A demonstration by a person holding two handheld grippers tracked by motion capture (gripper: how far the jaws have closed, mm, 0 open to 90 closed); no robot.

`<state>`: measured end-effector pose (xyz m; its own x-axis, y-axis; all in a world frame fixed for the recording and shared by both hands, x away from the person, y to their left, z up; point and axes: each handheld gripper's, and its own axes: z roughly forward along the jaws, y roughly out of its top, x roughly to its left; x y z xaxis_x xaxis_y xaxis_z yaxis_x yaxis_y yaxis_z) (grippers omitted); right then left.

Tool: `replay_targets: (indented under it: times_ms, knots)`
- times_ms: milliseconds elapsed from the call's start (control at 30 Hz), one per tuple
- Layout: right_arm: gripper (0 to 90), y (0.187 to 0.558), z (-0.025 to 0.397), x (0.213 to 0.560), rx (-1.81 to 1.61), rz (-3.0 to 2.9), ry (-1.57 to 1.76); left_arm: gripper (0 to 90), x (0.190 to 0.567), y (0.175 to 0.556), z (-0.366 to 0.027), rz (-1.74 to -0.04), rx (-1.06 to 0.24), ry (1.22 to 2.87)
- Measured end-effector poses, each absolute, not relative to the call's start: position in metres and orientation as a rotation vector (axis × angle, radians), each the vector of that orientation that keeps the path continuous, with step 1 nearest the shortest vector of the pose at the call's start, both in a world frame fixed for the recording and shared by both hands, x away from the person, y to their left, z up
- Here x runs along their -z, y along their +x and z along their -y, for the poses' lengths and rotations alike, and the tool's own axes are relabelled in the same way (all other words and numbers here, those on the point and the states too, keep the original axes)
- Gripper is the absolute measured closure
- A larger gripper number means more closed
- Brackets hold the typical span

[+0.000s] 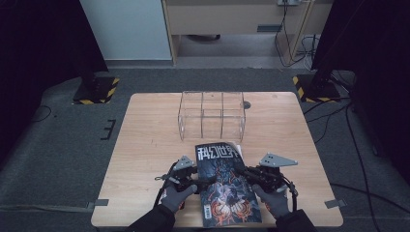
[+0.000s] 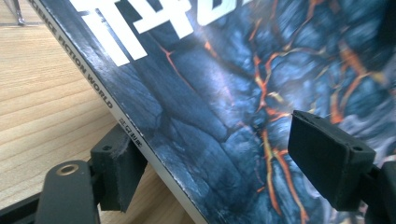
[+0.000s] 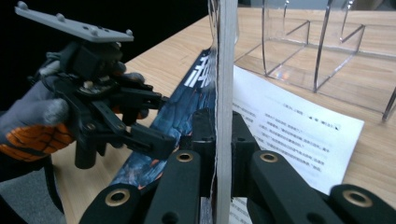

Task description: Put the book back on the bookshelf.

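Clear organizer (image 1: 212,116) blocks path beyond magazine (image 1: 225,186); bare table (image 1: 145,140) open left, right.

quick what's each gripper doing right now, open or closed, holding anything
Left gripper: open, jaws straddling the magazine spine edge, not clamped.
Right gripper: shut on the magazine's lifted pages.

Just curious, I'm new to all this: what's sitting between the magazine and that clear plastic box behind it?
Nothing; in the high view just a narrow strip of bare table separates the magazine from the clear box.
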<state>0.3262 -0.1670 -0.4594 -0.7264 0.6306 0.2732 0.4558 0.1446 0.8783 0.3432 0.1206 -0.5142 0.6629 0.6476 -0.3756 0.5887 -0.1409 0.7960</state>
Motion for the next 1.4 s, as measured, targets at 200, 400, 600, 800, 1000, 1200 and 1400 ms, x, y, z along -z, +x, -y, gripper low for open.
replay_targets:
  times_ms: [200, 400, 600, 800, 1000, 1200, 1400]
  knots:
    - [85.2, 0.331, 0.168, 0.467, -1.570, -2.266, 1.128, 26.6, 0.508, 0.340, -0.121, -0.970, -0.081, 1.773]
    - [85.2, 0.334, 0.169, 0.470, -1.566, -2.271, 1.139, 29.4, 0.502, 0.338, -0.117, -0.948, -0.123, 1.787]
    - [85.2, 0.335, 0.170, 0.470, -1.574, -2.274, 1.136, 33.1, 0.497, 0.338, -0.115, -0.954, -0.143, 1.796]
    - [85.2, 0.334, 0.169, 0.469, -1.586, -2.267, 1.130, 37.0, 0.494, 0.339, -0.114, -0.956, -0.153, 1.794]
    - [85.2, 0.335, 0.170, 0.468, -1.604, -2.254, 1.121, 39.2, 0.485, 0.339, -0.116, -0.940, -0.144, 1.769]
    - [85.2, 0.335, 0.170, 0.466, -1.645, -2.250, 1.093, 39.8, 0.481, 0.338, -0.111, -0.916, -0.149, 1.774]
    - [85.2, 0.335, 0.169, 0.465, -1.648, -2.250, 1.083, 46.4, 0.478, 0.337, -0.110, -0.923, -0.200, 1.809]
